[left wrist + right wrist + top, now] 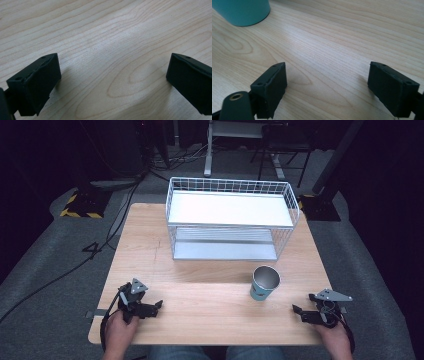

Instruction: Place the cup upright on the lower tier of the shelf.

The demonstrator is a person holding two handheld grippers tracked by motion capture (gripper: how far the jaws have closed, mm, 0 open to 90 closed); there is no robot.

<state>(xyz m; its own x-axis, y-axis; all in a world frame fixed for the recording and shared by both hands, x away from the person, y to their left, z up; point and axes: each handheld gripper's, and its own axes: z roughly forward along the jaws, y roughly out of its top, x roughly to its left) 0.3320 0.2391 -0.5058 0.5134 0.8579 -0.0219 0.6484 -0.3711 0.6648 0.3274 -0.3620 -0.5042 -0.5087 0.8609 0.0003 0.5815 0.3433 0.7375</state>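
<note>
Pale wooden table [200, 295] carried a white wire rack [230, 217] at the back; teal cup [263, 283] stood upright near the front, nearer the right gripper [298, 311], likely the next pick. Left gripper [159, 304] rested too, both jaw pairs apart, empty.

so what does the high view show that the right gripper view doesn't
High view alone: the white wire rack with its two shelves at the far side of the table, the whole teal cup with its metal inside, the left tongs in the person's left hand, and the floor with cables. Right gripper view alone: a close look along the right tongs, jaws apart with bare wood between them. Both share: the wooden table, the cup and the right tongs.
</note>
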